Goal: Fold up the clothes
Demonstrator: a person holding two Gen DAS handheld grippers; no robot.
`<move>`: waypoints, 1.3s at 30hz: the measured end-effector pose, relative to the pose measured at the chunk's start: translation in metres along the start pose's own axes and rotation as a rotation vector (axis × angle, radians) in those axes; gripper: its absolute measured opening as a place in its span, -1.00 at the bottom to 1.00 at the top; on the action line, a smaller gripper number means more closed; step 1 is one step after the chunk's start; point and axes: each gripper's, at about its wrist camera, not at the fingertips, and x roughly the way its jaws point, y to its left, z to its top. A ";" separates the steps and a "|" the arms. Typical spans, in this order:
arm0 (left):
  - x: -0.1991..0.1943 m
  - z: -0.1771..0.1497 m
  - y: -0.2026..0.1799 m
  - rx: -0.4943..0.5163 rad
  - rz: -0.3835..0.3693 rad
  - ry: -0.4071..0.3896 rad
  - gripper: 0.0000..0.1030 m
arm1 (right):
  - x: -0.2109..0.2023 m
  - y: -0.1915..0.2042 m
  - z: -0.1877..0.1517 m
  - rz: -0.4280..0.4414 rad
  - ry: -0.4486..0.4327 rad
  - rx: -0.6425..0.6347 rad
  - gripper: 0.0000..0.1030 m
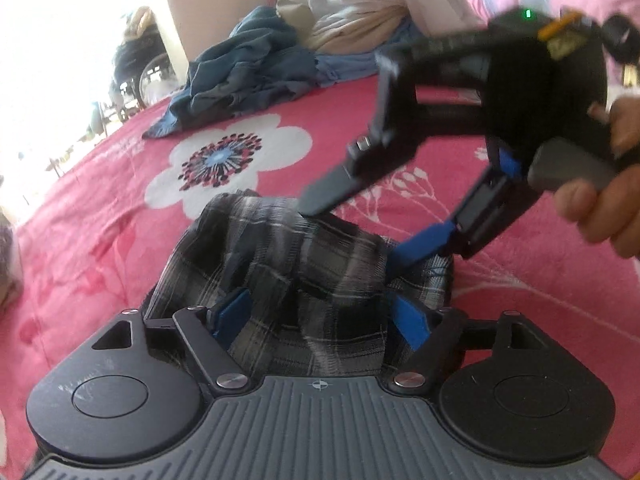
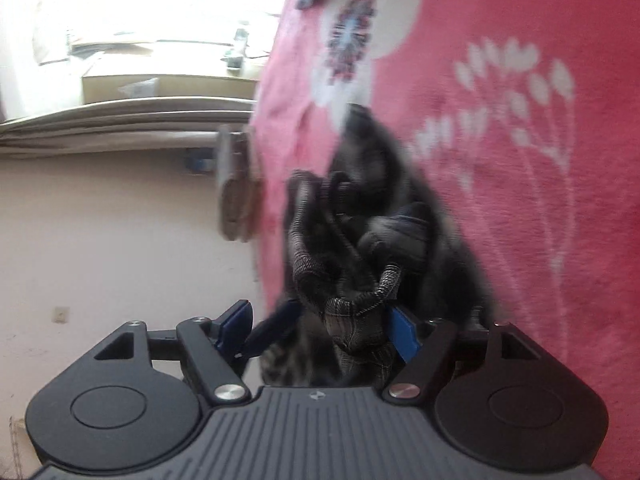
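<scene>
While the left gripper stands wide with the plaid garment bunched loosely between its blue pads, nothing gripped, only its view shows the right gripper open above that heap. The garment lies crumpled on the pink bed cover, no clear long axis. Beyond lies a blue clothes pile.

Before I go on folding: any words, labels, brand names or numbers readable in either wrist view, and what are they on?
None can be read in either view.
Left gripper body: only a small crosshair mark, no lettering.
Right gripper housing: a green light and a yellow tag, too blurred to read.
Plaid garment: no label showing.
Pink bedspread: flower print only.
Cardboard box in the right wrist view: a pale patch, too blurred to read.
</scene>
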 end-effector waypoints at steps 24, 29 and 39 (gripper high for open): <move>0.030 0.012 0.019 -0.106 0.116 0.067 0.01 | 0.021 0.010 0.019 0.251 0.040 0.035 0.48; 0.028 0.012 0.025 -0.150 0.129 0.033 -0.48 | 0.004 0.009 0.020 0.238 -0.036 0.010 0.48; -0.026 0.010 0.067 -0.295 0.171 -0.133 -0.63 | -0.030 0.016 0.009 -0.136 -0.161 -0.208 0.38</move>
